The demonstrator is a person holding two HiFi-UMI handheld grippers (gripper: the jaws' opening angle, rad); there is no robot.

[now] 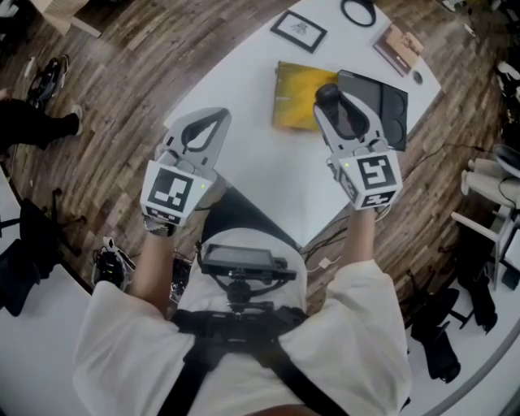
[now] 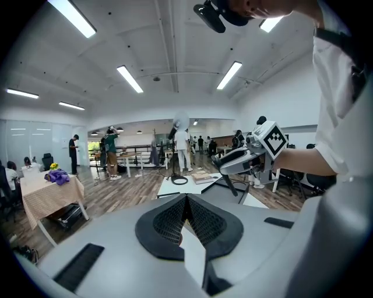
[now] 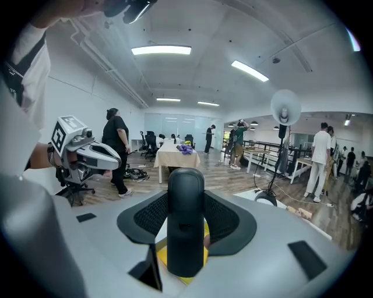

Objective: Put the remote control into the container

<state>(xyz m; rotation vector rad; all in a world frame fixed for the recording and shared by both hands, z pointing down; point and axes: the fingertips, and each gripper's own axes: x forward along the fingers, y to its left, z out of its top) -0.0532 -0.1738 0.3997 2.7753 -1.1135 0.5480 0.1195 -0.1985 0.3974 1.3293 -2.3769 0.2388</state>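
My right gripper [image 1: 340, 110] is shut on a black remote control [image 1: 328, 96], held above the white table [image 1: 244, 81]. In the right gripper view the remote [image 3: 185, 221] stands upright between the jaws of that gripper [image 3: 185, 201]. A yellow container [image 1: 299, 99] lies just left of and below the remote and shows under the jaws [image 3: 201, 247]. A black tray [image 1: 386, 106] lies right of it. My left gripper [image 1: 210, 123] is shut and empty over the table's near left edge; its pads [image 2: 201, 218] meet.
At the table's far end lie a framed picture [image 1: 298, 31], a black ring [image 1: 358, 11] and a brown booklet [image 1: 398, 47]. Wooden floor surrounds the table. People stand by far tables [image 2: 111, 152], and a fan on a stand [image 3: 285, 110] is at the right.
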